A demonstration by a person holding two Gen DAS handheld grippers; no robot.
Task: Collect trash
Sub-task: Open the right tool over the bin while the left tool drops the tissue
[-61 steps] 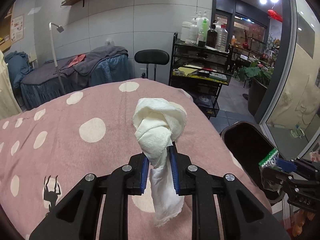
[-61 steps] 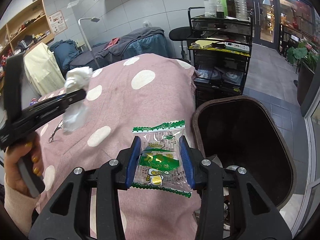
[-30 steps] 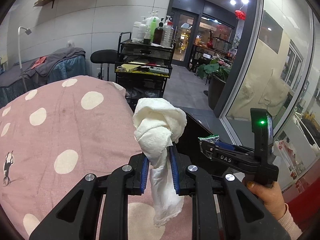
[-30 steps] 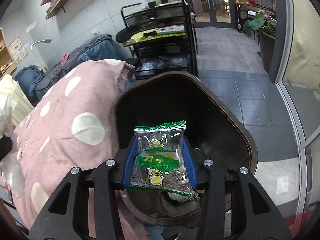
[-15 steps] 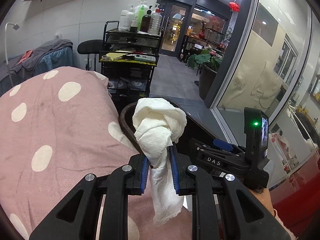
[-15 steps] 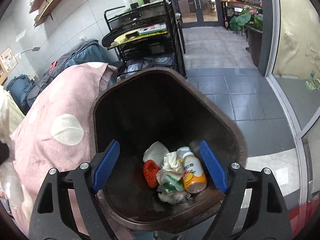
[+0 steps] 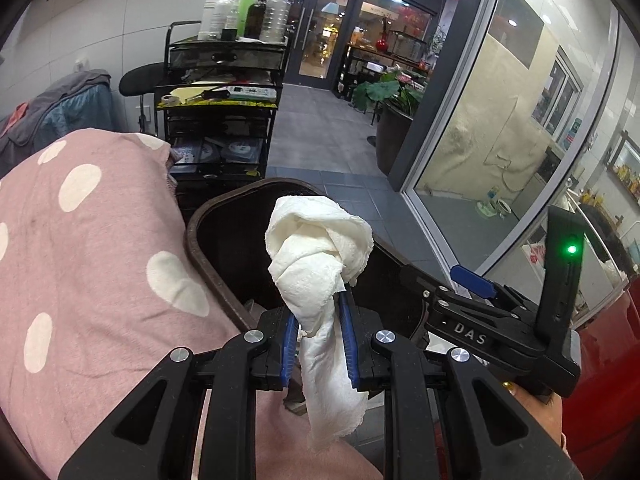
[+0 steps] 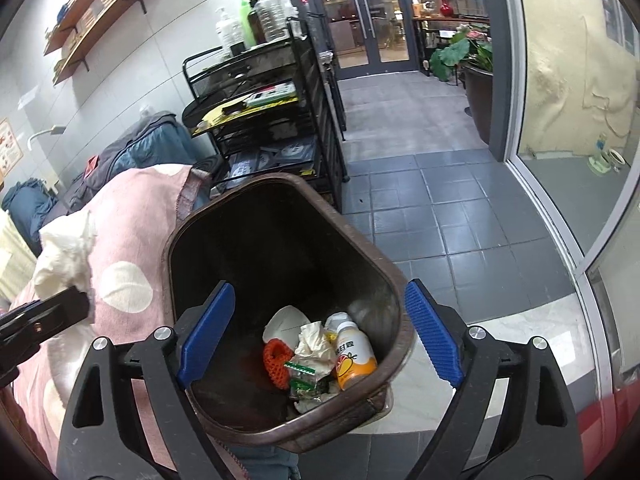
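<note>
left gripper [image 7: 318, 354] clamped on a crumpled white tissue [image 7: 316, 256], blue pads [image 7: 289, 350] pressing its twisted middle from both sides. above the pads, bunched into a thick soft knot with folded layers; below them, hanging down as a thin wrinkled tail with a ragged edge. held up in the air, just over the near rim of the brown trash bin [image 7: 200, 240], beside the pink blanket with white dots [image 7: 88, 248].

right gripper [image 8: 318, 334] spread wide, nothing between the blue pads [image 8: 206, 334], hovering over the open mouth of the bin [image 8: 280, 432]. seen also from the left wrist view as a black tool [image 7: 472, 320] with a green light, on the right side, above the bin.

at the bottom of the bin: a green and clear snack wrapper [image 8: 306, 380], lying crumpled among other trash, touching a small orange and white bottle [image 8: 354, 356], an orange net piece [image 8: 276, 362], a white crumpled paper [image 8: 314, 340] and a white lid-like piece [image 8: 284, 322].

behind the bin, a black metal cart [image 8: 264, 120] with bottles on top, standing on a grey tile floor [image 8: 440, 208].
</note>
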